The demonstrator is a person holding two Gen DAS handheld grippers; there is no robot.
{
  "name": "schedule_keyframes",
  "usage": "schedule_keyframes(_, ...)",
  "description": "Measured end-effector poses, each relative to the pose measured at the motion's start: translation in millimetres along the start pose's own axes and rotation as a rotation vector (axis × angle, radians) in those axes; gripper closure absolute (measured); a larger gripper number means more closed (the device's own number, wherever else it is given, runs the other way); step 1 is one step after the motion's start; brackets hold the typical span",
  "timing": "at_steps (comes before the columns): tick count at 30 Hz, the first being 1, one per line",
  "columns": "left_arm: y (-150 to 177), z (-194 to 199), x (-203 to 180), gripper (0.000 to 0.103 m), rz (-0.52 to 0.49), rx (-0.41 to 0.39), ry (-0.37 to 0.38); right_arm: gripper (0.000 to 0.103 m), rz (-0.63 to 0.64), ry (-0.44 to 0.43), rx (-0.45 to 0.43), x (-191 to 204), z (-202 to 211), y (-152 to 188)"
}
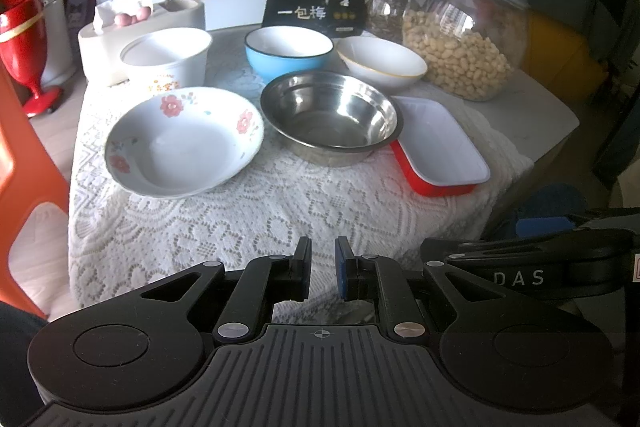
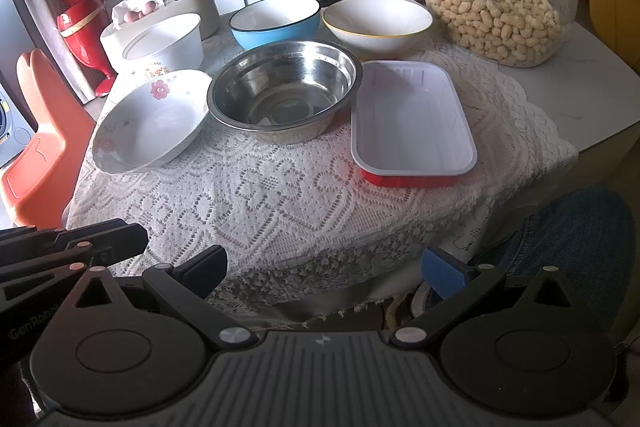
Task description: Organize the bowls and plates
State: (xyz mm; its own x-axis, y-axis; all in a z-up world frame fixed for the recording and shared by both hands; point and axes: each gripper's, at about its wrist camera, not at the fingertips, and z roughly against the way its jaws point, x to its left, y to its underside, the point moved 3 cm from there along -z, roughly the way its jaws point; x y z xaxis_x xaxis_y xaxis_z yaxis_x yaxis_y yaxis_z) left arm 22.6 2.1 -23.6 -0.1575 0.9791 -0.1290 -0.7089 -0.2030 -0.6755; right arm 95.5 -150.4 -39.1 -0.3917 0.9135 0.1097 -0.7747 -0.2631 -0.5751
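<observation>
Six dishes sit mid-frame on the lace cloth (image 2: 280, 195): floral bowl (image 1: 182, 141), steel bowl (image 1: 330, 115), red tray (image 2: 412, 121), with the white tub (image 1: 166, 57), blue bowl (image 1: 288, 53) and gold-rimmed bowl (image 1: 382, 61) partly hidden behind them. At bottom, the left gripper (image 1: 322, 273) is clenched empty; the right gripper (image 2: 324, 273) is spread wide, empty.

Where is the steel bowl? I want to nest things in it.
In both views the steel bowl sits mid-table, between the floral bowl and the red tray, in front of the blue bowl.
</observation>
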Motion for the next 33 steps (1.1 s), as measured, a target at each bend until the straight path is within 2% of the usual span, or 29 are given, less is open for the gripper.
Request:
schedule_keyframes(22,-0.8,0.2,2.6,0.088,0.006,-0.001,-0.004,0.000,-0.023,-0.035,-0.007,2.6,-0.1,-2.6)
schedule_keyframes(27,-1.6,-1.4,4.1,0.088,0.016,0.001,-0.014,0.000,0.014,0.010,0.006,1.4,-3.9,-3.7)
schedule_keyframes(33,-3.6,-7.2,4.5,0.088,0.032,0.004,-0.035,0.000,0.011,-0.008,0.011,-6.3,-7.8,-4.9)
